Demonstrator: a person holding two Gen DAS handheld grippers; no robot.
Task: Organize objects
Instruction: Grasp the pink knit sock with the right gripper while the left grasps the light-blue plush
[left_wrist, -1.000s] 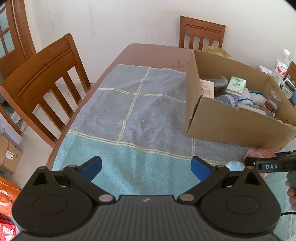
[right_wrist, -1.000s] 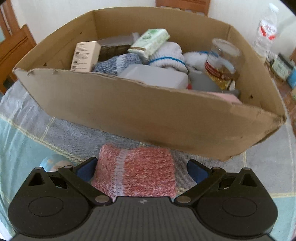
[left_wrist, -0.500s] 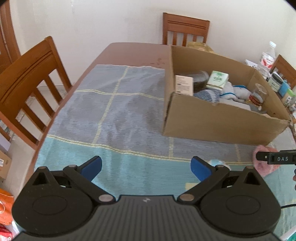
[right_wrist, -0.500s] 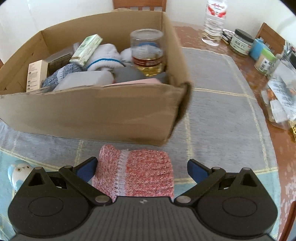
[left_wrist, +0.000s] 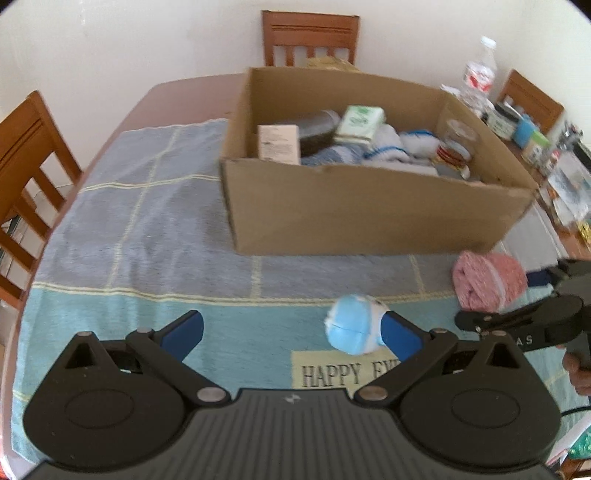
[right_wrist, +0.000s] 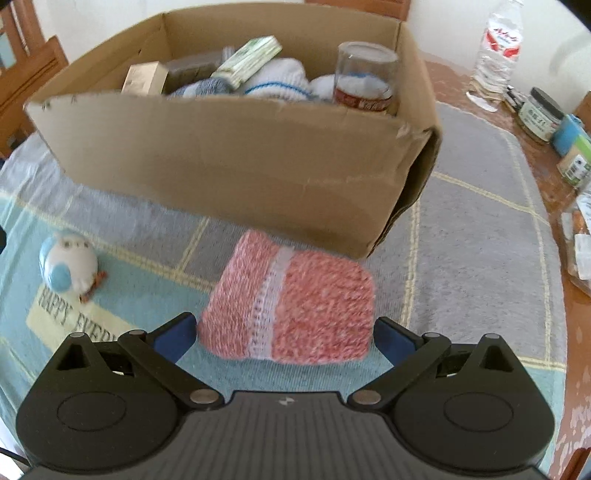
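A cardboard box stands on the towel, filled with socks, small cartons and a glass jar. A pink knitted cloth lies on the towel by the box's near corner. My right gripper is open, its fingertips on either side of the cloth's near end. A blue and white owl figurine sits on the towel to the left of the cloth. My left gripper is open, and the owl sits just inside its right finger.
A blue and grey checked towel covers the wooden table. Wooden chairs stand at the far end and the left side. A water bottle, jars and small packets crowd the table's right edge.
The left gripper has swung right, bringing the owl in beside its right finger. The right gripper has turned and drawn back, so the pink cloth lies farther out between its fingertips.
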